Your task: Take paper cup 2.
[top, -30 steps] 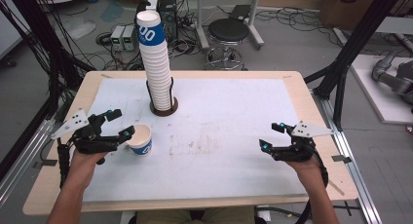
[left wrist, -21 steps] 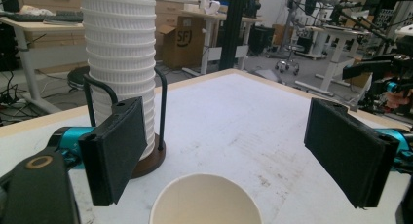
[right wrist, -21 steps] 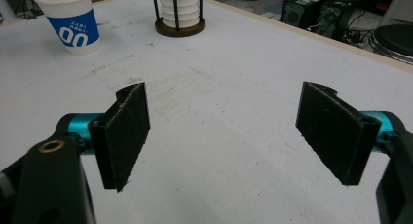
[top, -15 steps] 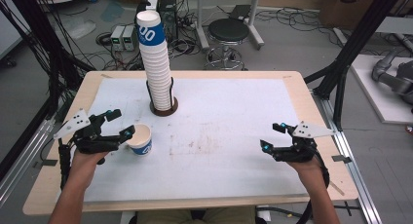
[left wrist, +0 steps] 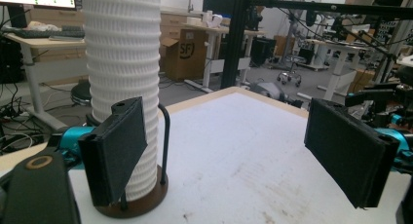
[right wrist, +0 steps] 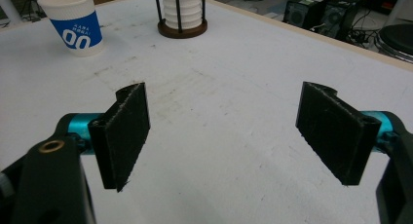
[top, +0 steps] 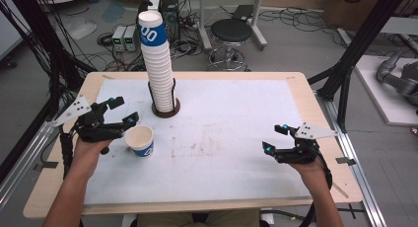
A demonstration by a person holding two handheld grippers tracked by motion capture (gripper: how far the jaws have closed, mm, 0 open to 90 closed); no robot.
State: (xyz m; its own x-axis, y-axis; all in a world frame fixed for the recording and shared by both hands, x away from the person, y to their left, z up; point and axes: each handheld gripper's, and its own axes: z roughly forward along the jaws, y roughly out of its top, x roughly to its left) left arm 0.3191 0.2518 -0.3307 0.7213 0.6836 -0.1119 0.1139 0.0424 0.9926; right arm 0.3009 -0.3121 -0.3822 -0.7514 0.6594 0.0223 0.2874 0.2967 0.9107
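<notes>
A tall stack of white paper cups [top: 156, 64] with a blue-labelled top cup stands in a dark round holder [top: 165, 111] at the table's far left centre. A single white cup with a blue band [top: 140, 140] stands upright on the white mat, in front of the stack. My left gripper [top: 123, 111] hovers just left of this cup, open, with nothing between its pads. In the left gripper view the stack [left wrist: 124, 63] rises behind the left pad [left wrist: 117, 151]. My right gripper [top: 274, 138] is open and empty at the near right; its view shows the single cup [right wrist: 73, 22] far off.
The white mat [top: 226, 138] covers a wooden table [top: 315, 118] with black frame posts at the sides. A stool [top: 231, 32], cables and boxes lie on the floor beyond the far edge. The person's forearms come in from the near edge.
My left gripper has lifted and drawn slightly away from the single cup, which stands where it was. The right gripper has not moved.
</notes>
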